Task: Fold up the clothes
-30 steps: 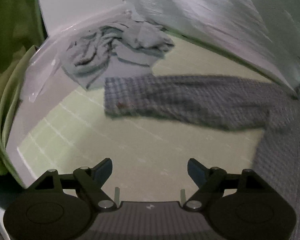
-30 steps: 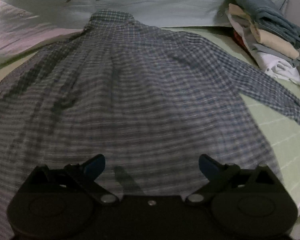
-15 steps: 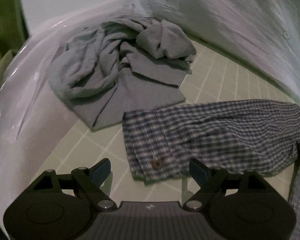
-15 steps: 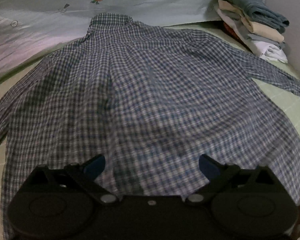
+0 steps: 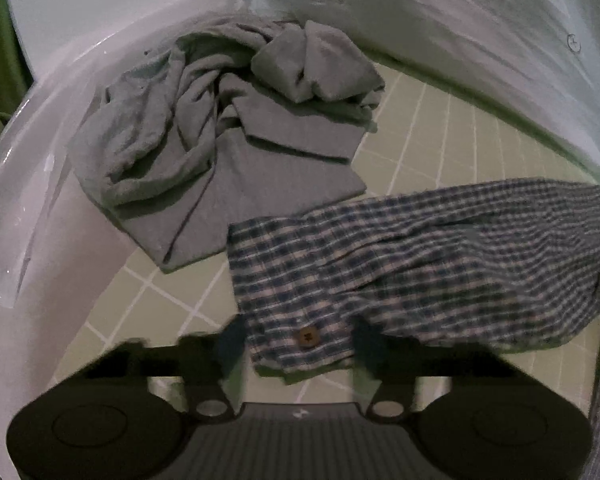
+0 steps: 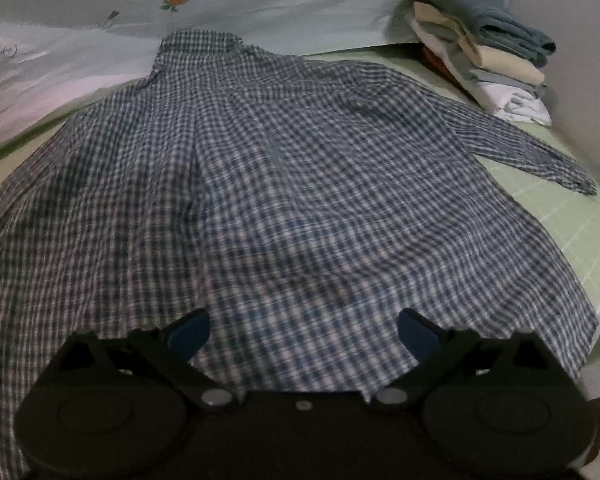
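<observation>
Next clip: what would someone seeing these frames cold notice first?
The blue checked shirt dominates the right wrist view, spread flat on the green gridded mat, collar away from the camera. The open left gripper straddles its buttoned cuff, with a crumpled grey garment lying beyond it. A folded stack of clothes sits at the far right corner.
</observation>
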A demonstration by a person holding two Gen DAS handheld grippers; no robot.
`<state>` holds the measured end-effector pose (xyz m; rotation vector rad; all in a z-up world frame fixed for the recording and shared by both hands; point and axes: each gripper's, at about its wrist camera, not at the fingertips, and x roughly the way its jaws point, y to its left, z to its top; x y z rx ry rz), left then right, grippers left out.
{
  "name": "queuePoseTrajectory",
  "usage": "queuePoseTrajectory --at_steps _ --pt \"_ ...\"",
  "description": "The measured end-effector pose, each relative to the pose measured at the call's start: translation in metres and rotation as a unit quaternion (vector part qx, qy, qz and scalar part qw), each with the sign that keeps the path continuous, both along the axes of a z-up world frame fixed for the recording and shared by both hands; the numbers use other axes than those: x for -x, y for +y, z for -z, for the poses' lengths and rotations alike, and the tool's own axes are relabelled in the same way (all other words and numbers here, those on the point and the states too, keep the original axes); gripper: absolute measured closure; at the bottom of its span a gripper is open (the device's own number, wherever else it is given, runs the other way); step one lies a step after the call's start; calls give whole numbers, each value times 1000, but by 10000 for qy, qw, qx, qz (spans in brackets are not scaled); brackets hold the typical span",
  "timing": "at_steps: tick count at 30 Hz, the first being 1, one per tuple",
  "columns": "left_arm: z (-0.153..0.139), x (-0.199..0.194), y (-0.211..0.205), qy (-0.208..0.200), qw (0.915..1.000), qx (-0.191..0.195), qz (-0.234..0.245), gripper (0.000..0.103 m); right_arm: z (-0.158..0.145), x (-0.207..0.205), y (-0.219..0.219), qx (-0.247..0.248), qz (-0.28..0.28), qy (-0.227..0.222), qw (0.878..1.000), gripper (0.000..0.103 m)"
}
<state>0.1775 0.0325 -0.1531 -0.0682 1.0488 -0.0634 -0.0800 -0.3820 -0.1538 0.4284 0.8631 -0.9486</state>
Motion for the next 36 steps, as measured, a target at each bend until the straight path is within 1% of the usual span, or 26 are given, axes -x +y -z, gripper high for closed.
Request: queuePoseTrajectory --at_steps 1,2,3,6,9,13,16,21,22,23,24,25,26,27,28,29,31,32,35,36 --pt "-1 -1 -1 7 9999 94 -81 77 -1 4 -2 -14 4 -45 10000 2" --pt "-3 -2 -3 -14 9998 140 -125 86 -3 8 -7 -9 16 -85 10000 2" --pt "-7 -4 -6 -39 9998 132 -157 97 -5 13 -13 -7 27 -109 9999 2" --pt "-25 -1 -24 -292 9992 265 -109 98 -8 25 -32 -43 92 -185 9998 2" --pt "-50 9 -59 -631 9973 308 226 98 -13 41 -58 -109 145 -252 9995 2" --pt "-76 30 -125 -939 9919 421 743 99 -13 62 -91 -142 156 -329 9992 2" --pt "-92 51 -181 -1095 9856 561 1164 99 -13 81 -118 -161 196 -389 9989 2" --pt "-98 96 -271 -1068 9678 954 2069 97 -8 107 -154 -190 263 -397 9987 3" --pt "-96 106 -285 -1021 9649 957 2221 91 -6 112 -160 -210 282 -389 9986 2" --pt "-93 115 -297 -980 9629 903 2347 88 -5 115 -165 -236 303 -379 9985 2" --pt "-91 123 -307 -942 9611 843 2455 75 -4 118 -170 -258 310 -374 9985 2" --pt "-88 128 -311 -922 9612 760 2488 58 -3 119 -173 -272 308 -381 9984 2" --pt "-86 134 -312 -910 9619 684 2487 49 -3 118 -176 -290 276 -410 9984 2" --pt "-84 138 -311 -898 9629 612 2469 34 -3 118 -178 -308 241 -442 9983 2" --pt "-83 140 -306 -885 9657 557 2378 28 -4 114 -178 -312 176 -467 9983 2" --pt "-81 141 -299 -866 9685 498 2281 27 -5 111 -178 -316 108 -492 9982 2" --pt "-75 136 -283 -762 9755 313 2039 22 -7 96 -173 -270 -118 -541 9981 2" --pt "-73 134 -273 -737 9786 201 1913 21 -8 89 -170 -246 -233 -565 9978 2" --pt "-68 125 -243 -712 9845 44 1603 20 -14 53 -153 -190 -575 -832 9947 0" --pt "-66 121 -232 -678 9864 25 1499 18 -16 41 -147 -171 -689 -923 9932 0"
